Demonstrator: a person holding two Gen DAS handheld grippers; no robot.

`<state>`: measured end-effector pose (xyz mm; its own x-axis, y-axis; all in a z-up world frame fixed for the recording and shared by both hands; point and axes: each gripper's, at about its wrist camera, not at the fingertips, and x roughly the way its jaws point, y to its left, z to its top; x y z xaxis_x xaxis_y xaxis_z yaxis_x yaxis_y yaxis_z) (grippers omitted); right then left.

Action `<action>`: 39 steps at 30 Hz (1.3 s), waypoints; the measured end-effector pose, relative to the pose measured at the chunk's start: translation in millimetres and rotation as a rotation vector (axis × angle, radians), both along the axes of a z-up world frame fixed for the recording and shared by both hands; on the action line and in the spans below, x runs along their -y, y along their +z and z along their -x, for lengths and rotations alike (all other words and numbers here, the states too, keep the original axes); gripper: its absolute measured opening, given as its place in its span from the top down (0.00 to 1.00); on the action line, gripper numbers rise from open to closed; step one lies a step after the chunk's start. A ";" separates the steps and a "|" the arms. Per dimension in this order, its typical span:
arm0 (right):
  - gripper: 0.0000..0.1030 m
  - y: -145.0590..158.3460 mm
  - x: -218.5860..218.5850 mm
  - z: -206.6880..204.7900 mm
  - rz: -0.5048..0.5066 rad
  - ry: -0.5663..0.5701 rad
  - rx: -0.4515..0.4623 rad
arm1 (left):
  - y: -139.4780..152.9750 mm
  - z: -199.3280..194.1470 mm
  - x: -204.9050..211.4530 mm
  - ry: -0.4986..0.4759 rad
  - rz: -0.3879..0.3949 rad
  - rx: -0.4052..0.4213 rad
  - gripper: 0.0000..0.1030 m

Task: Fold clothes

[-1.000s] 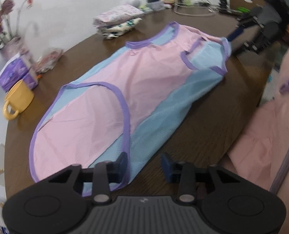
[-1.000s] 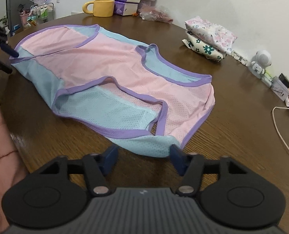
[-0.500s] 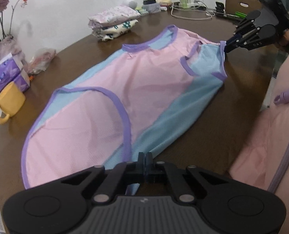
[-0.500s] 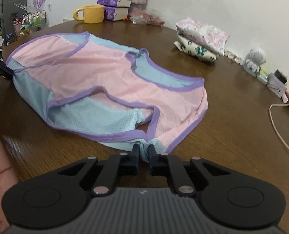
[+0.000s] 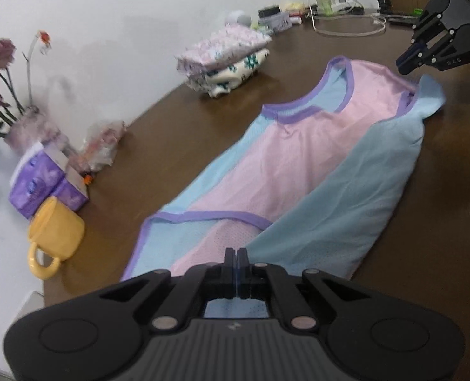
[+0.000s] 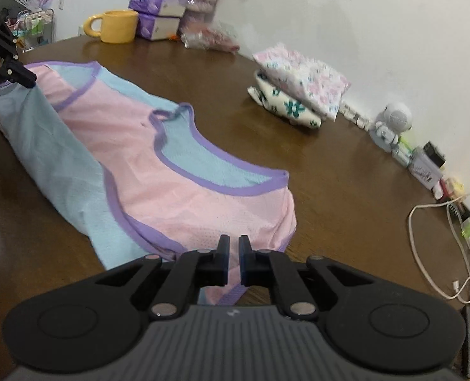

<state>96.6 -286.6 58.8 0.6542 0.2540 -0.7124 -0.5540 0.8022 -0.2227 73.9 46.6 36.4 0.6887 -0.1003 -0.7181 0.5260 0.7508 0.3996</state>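
Observation:
A pink and light-blue sleeveless top with purple trim (image 5: pixel 301 158) lies on the brown round table (image 5: pixel 177 133). My left gripper (image 5: pixel 236 254) is shut on its hem edge and holds the blue side panel (image 5: pixel 336 209) lifted and folded over the pink front. My right gripper (image 6: pixel 233 247) is shut on the shoulder end of the same top (image 6: pixel 184 190), lifted off the table. The right gripper also shows in the left wrist view (image 5: pixel 438 50), and the left gripper shows in the right wrist view (image 6: pixel 6 66).
A stack of folded floral clothes (image 5: pixel 225 60) lies at the far edge. A yellow mug (image 5: pixel 55 238), purple tissue packs (image 5: pixel 44 184), a snack bag (image 5: pixel 101 146) and a flower vase (image 5: pixel 22 123) stand to the left. White cables (image 6: pixel 438 238) and small gadgets (image 6: pixel 390 123) lie by the wall.
Both grippers went from open to shut on the near edge of the top. They have since lifted it and carried the blue side over the pink front.

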 end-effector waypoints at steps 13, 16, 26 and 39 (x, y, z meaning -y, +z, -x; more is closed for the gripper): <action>0.50 -7.1 33.8 -1.0 -0.268 -0.043 -0.203 | -18.7 -6.0 -23.6 0.093 0.077 -0.047 1.00; 0.93 -15.7 29.9 -1.9 -0.244 -0.052 -0.220 | -19.2 -4.8 -23.3 0.091 0.083 -0.049 1.00; 0.94 -9.0 12.5 -38.9 -0.133 -0.024 -0.156 | -19.6 -4.8 -27.1 0.121 0.119 -0.042 0.98; 0.68 11.5 14.8 -26.5 -0.284 -0.023 -0.115 | 15.3 41.5 -91.0 0.330 0.353 -0.015 0.86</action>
<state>123.1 -301.4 70.4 0.5814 0.4398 -0.6845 -0.5433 0.8361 0.0757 32.4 137.6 51.7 0.7145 -0.1180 -0.6896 0.2410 0.9669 0.0843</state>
